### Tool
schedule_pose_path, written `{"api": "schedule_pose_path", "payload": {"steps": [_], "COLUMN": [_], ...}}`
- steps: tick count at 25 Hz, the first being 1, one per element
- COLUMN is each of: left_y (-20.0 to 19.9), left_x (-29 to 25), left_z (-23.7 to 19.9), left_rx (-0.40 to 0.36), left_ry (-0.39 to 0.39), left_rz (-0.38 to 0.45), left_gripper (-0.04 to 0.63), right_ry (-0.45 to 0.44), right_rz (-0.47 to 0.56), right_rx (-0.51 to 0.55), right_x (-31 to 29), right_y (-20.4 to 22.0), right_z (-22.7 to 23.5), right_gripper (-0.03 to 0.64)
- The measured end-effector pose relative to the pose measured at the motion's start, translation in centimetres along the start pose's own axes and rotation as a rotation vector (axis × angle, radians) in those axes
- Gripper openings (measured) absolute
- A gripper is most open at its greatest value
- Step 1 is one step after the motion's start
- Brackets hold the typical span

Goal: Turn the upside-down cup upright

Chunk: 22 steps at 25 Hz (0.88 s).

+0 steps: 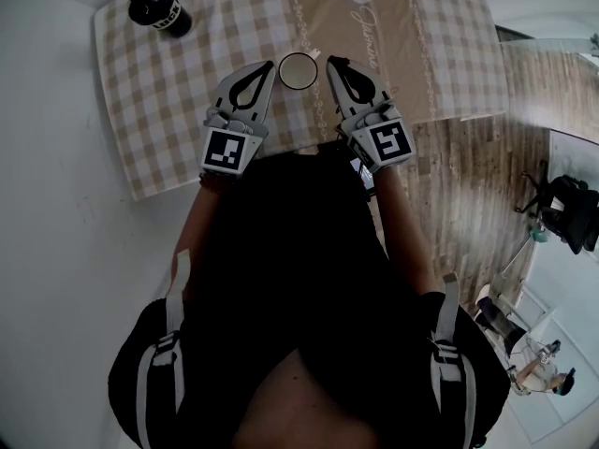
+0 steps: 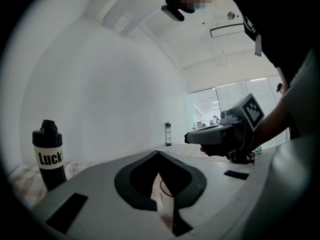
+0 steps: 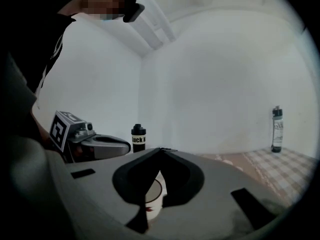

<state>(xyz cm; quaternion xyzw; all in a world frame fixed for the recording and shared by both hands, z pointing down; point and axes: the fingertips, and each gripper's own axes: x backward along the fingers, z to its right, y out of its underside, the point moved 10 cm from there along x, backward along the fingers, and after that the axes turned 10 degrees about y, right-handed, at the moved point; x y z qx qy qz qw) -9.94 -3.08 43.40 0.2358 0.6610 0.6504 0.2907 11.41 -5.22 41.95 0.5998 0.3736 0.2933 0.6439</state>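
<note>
A white paper cup (image 1: 299, 71) stands on the checked tablecloth (image 1: 178, 92), its round top ringed dark. Both grippers lie level on either side of it, apart from it. My left gripper (image 1: 273, 65) is shut and empty, its tip just left of the cup. My right gripper (image 1: 329, 62) is shut and empty too, its tip just right of the cup. In the left gripper view the cup (image 2: 165, 196) shows through the gap behind the closed tip (image 2: 158, 152). The right gripper view shows the cup (image 3: 152, 196) the same way, behind its tip (image 3: 160, 149).
A black bottle with a white label (image 1: 159, 10) stands at the cloth's far left corner. A slim dark bottle (image 3: 276, 129) stands farther off on the table. The table's near edge (image 1: 281, 152) is by my body; wooden floor (image 1: 477, 185) lies to the right.
</note>
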Motion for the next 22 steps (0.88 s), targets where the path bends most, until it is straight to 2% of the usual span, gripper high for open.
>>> {"api": "schedule_pose_path", "payload": {"steps": [10, 22], "left_y": [0.8, 3.6], "left_x": [-0.4, 0.3], "left_z": [-0.5, -1.5], "left_rx": [0.02, 0.017], "left_ry": [-0.006, -0.064], "left_rz": [-0.026, -0.105], "left_gripper": [-0.003, -0.003], "right_ry": [0.006, 0.019], "right_rz": [-0.023, -0.049], "right_rx": [-0.021, -0.044], "right_x": [-0.2, 0.0], "right_y": [0.5, 1.8], "right_z": [0.7, 1.5], "right_gripper": [0.005, 0.005]}}
